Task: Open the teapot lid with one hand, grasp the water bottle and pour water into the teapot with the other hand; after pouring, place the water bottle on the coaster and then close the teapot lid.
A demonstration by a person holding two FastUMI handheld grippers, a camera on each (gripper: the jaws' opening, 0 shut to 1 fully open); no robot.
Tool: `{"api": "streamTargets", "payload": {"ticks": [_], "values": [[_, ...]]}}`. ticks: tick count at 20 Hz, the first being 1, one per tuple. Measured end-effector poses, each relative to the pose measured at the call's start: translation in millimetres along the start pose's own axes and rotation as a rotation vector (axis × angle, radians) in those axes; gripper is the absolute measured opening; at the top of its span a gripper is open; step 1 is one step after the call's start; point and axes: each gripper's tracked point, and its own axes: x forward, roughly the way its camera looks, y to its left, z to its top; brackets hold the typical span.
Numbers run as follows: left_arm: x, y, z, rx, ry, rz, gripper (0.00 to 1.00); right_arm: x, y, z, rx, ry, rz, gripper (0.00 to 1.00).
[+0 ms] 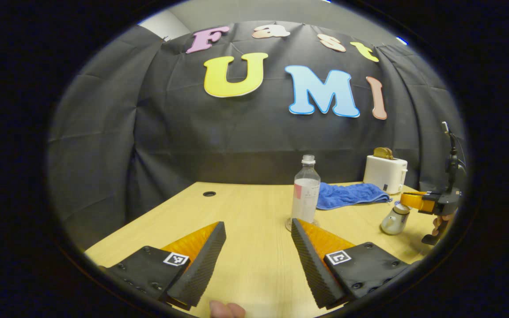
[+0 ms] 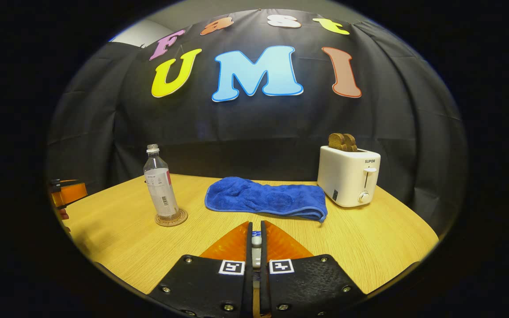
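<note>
A clear water bottle without a cap stands upright on a round coaster, a short way ahead of my left gripper, which is open with nothing between its fingers. The bottle is partly full. At the table's right side sits a small white teapot. My right gripper hovers at its top. In the right gripper view that gripper is shut on a small white lid knob. The pot's body is hidden below the fingers there.
A folded blue towel lies at the back of the wooden table. To its right stands a white toaster with bread in it. A cable hole sits at the table's back left. A person's fingertip shows below my left gripper.
</note>
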Motion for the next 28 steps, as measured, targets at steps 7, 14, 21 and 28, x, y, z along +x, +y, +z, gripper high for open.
{"api": "streamTargets", "payload": {"ticks": [7, 14, 21, 28], "values": [[-4.4, -16.1, 14.3, 0.008, -0.035, -0.020, 1.00, 2.2, -2.4, -7.0, -0.006, 0.012, -0.009, 0.06], [-10.6, -34.1, 26.3, -0.004, -0.067, -0.038, 1.00, 0.5, -3.8, -10.1, -0.031, 0.020, -0.053, 0.11], [-28.5, -74.7, 64.9, -0.007, -0.149, -0.117, 1.00, -48.3, -10.7, 43.1, -0.041, -0.151, -0.107, 0.75], [-70.8, -92.3, 77.8, 0.003, -0.217, -0.123, 1.00, -123.8, 4.7, 54.3, 0.029, -0.247, -0.187, 0.99]]}}
